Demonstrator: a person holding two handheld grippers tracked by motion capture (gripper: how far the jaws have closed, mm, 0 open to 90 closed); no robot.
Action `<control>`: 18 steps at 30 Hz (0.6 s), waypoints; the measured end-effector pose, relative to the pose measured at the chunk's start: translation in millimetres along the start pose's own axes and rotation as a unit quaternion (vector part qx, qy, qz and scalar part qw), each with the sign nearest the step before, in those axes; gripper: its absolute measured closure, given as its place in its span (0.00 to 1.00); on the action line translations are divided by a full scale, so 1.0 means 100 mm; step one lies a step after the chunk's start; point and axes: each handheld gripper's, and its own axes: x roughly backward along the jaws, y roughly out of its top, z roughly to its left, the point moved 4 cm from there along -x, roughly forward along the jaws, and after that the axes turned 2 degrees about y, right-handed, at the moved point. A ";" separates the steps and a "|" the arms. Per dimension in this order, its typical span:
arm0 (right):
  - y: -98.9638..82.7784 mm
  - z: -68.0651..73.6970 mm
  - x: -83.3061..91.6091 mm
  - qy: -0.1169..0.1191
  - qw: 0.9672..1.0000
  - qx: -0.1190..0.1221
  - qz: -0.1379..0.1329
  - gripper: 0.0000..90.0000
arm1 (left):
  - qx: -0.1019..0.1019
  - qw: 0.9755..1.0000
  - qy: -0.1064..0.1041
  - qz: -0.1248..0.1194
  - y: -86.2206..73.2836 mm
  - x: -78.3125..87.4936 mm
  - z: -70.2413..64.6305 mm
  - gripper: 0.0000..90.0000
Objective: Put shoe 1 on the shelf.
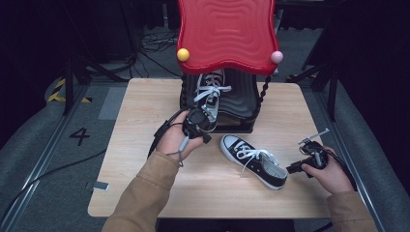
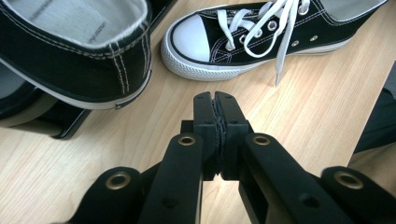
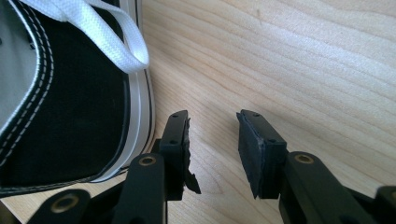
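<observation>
1. Sneaker [image 1: 254, 162] on the bare wooden table [image 1: 145, 145], black canvas, white rubber toe cap, white laces trailing loose; it lies between my two hands, toe toward the rack.
2. Second sneaker [image 1: 211, 94] sits on the black ribbed rack [image 1: 239, 104] under the wavy red plastic top [image 1: 226, 31]; that top cuts off its toe end, and my left gripper covers its heel in the high view.
3. Left gripper [image 2: 215, 100]: my jaws are clenched together on nothing, pads pressed flat, hovering just off the racked shoe's heel.
4. Right gripper [image 3: 212, 133]: jaws apart, nothing between them, one rubber pad ragged at its edge, beside the table shoe's heel sidewall.
5. Left wrist reaches forward from a tan sleeve [image 1: 142, 193]; right hand rests low at the table's right edge.
</observation>
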 end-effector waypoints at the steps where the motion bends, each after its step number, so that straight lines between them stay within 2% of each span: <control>1: 0.00 0.00 0.00 0.000 1.000 -0.001 0.000 0.71 | 0.000 1.000 0.006 -0.002 -0.01 -0.03 0.04 0.99; 4: 0.00 0.00 -0.01 0.000 1.000 -0.001 0.000 0.71 | 0.008 1.000 0.017 -0.006 -0.01 -0.11 0.12 1.00; 5: 0.00 0.00 -0.01 -0.001 1.000 0.000 0.000 0.71 | 0.012 1.000 0.012 -0.012 -0.01 -0.13 0.13 1.00; 6: 0.00 0.00 -0.01 0.000 1.000 0.000 0.000 0.70 | 0.026 0.999 0.003 -0.026 -0.01 -0.15 0.16 1.00; 8: 0.00 0.01 -0.02 0.001 1.000 0.000 0.002 0.70 | 0.037 0.999 0.006 -0.035 -0.01 -0.17 0.21 1.00; 11: 0.00 0.03 -0.05 0.004 1.000 0.012 0.006 0.70 | 0.045 0.998 0.013 -0.030 -0.03 -0.21 0.25 1.00; 15: 0.00 0.04 -0.06 0.004 1.000 0.010 0.006 0.70 | 0.050 0.998 0.003 -0.029 -0.01 -0.24 0.28 1.00; 17: 0.00 0.05 -0.07 0.005 1.000 0.013 0.007 0.70 | 0.062 0.998 -0.012 -0.030 0.00 -0.26 0.29 1.00; 18: 0.00 0.05 -0.07 0.004 1.000 0.014 0.007 0.70 | 0.061 0.997 -0.019 -0.033 0.01 -0.27 0.30 1.00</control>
